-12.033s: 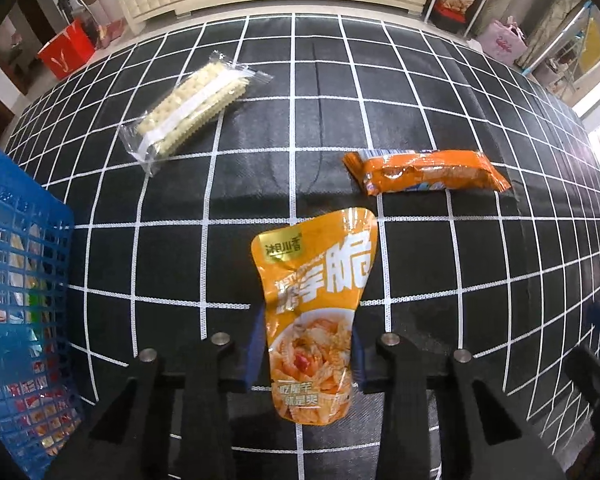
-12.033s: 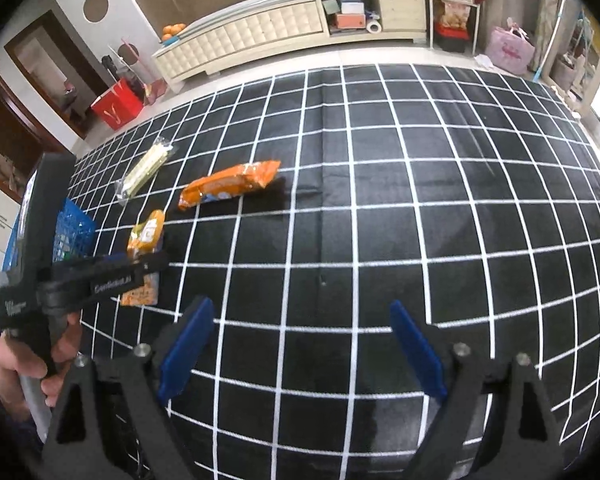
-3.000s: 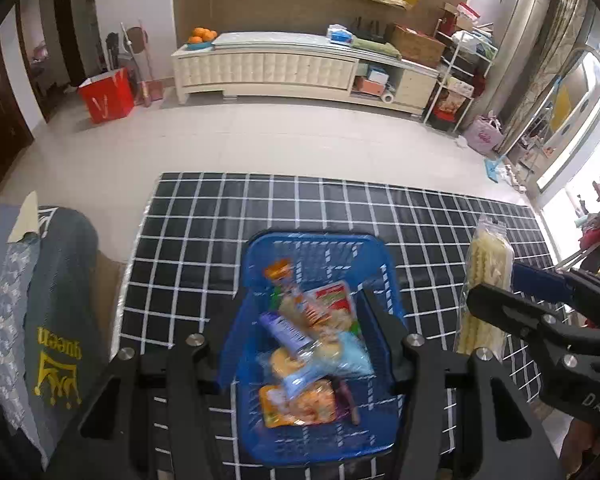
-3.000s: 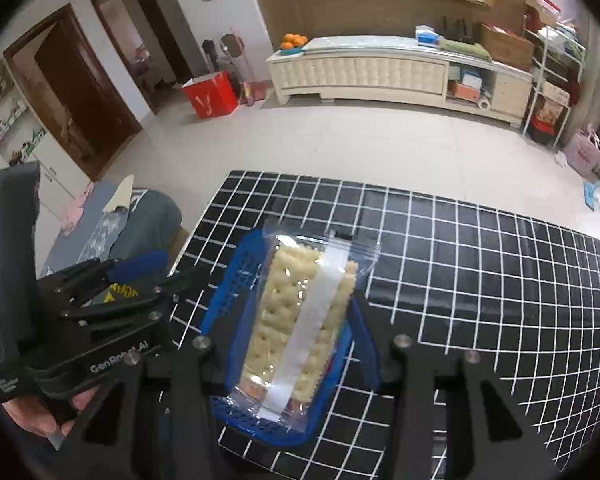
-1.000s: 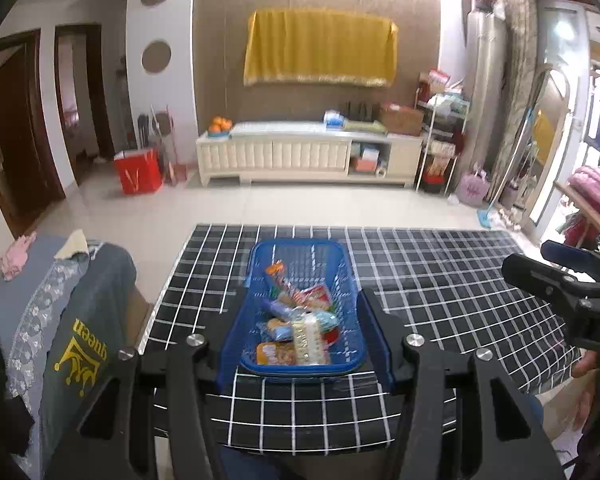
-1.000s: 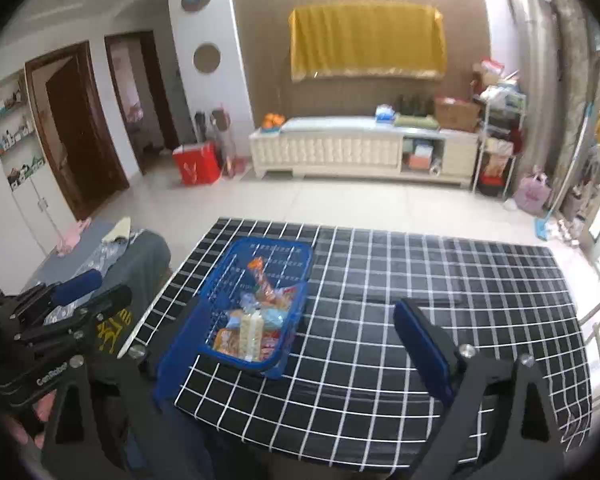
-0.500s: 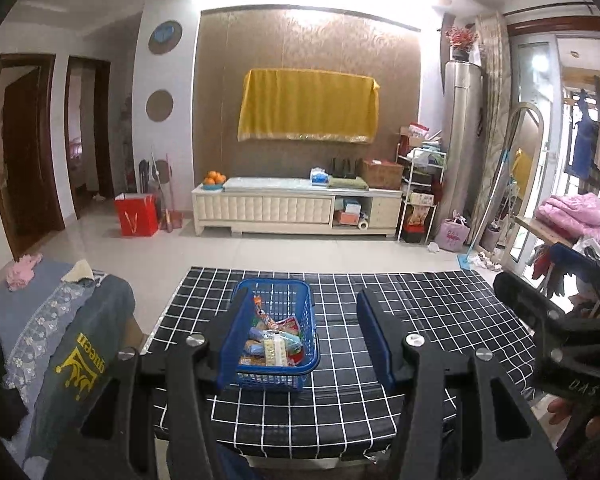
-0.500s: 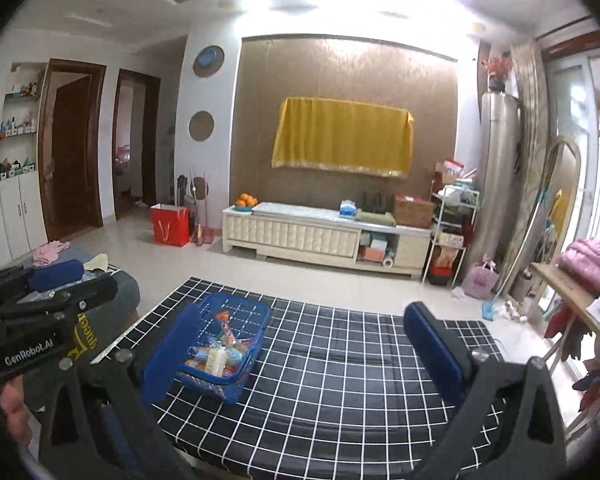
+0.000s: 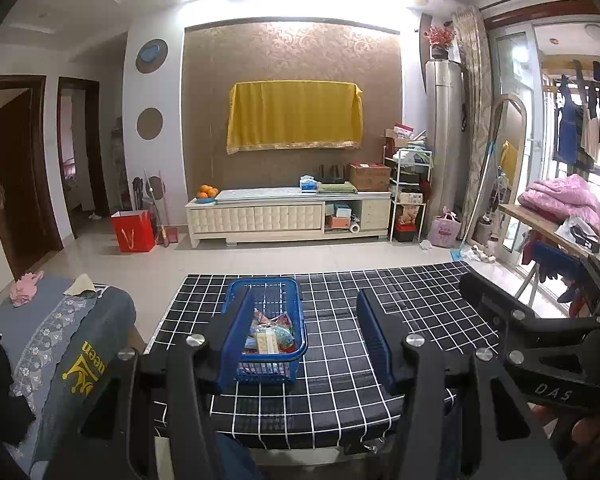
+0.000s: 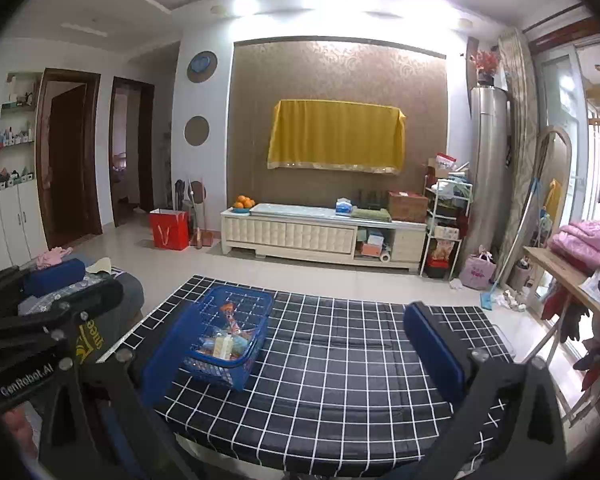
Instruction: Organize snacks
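A blue plastic basket (image 9: 266, 369) stands on the left part of a table under a black cloth with a white grid (image 9: 400, 300). Several snack packs lie in it, a cracker pack (image 9: 266, 340) on top. My left gripper (image 9: 306, 332) hangs well back from the table edge, its jaws apart with nothing between them. In the right wrist view the basket (image 10: 216, 374) sits left of centre on the cloth (image 10: 340, 360), with the cracker pack (image 10: 222, 346) visible inside. My right gripper (image 10: 300, 348) is wide open and holds nothing. Each gripper shows at the side of the other's view.
A grey covered seat (image 9: 60, 340) stands left of the table. Behind the table lies tiled floor, then a white low cabinet (image 9: 288, 216) and a red bag (image 9: 134, 230). A wooden side table with a pink blanket (image 10: 588, 240) is on the right.
Both grippers have drawn back from the table and tilted upward, so the basket looks smaller and farther off. The basket and its snacks have not moved.
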Motion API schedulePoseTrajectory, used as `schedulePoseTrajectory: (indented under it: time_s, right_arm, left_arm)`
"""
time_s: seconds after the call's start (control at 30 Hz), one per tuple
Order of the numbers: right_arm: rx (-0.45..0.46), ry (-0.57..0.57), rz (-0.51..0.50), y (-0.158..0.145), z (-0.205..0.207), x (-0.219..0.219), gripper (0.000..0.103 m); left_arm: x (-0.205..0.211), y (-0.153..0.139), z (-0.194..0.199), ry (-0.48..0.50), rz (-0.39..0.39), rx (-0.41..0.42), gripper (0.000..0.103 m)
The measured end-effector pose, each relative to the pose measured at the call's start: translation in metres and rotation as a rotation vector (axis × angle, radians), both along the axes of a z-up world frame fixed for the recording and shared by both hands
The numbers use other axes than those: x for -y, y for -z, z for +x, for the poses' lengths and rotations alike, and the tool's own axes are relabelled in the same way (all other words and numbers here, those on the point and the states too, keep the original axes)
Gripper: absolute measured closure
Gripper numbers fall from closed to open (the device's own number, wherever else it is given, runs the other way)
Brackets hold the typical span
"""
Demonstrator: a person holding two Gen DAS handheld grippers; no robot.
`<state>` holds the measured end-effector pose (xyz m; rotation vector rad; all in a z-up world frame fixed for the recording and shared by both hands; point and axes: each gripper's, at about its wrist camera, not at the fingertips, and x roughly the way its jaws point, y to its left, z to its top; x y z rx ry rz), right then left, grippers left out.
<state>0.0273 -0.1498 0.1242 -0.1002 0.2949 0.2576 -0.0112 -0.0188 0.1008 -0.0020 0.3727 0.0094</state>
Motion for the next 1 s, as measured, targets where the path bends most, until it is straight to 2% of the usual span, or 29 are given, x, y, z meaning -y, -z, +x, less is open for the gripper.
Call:
schedulePoseTrajectory:
  time_s: [1.0]
  right_arm:
    - [-0.033, -0.015, 0.018, 0.0022, -0.0039, -0.0002, 0.000]
  left_arm:
    - [0.0013, 0.0050, -0.0054, 0.006, 0.007, -0.021, 0.052]
